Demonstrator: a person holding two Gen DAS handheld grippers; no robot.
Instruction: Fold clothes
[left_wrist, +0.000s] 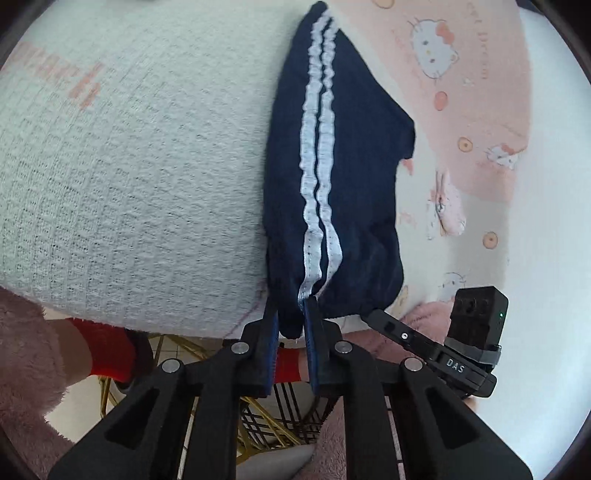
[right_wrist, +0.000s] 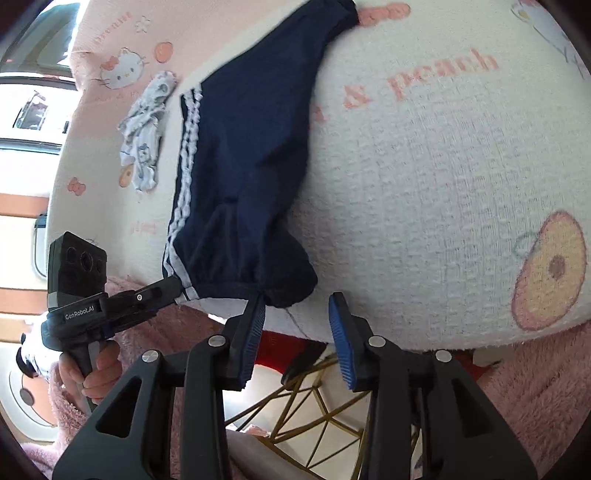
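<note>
Navy-blue track trousers with two white side stripes (left_wrist: 332, 177) laid lengthwise on a white waffle-weave towel printed with pink lettering and a peach (left_wrist: 129, 184), waistband end hanging just over the near edge. Left gripper (left_wrist: 291, 317) clenched on the striped corner of that waistband, cloth pinched between the pads. Right gripper (right_wrist: 297, 302) released, jaws apart at the opposite waistband corner, one finger touching the hem, nothing grasped. Trousers seemingly already doubled leg over leg into one narrow strip, though not certain from these views. Still to do, by the look of it: second corner to be seized, waistband carried toward the far cuffs, folded bundle set aside. Small crumpled white patterned garment (right_wrist: 146, 133) lying beside the trousers on the pink cartoon-cat sheet (right_wrist: 118, 48), untouched and unfolded.
</note>
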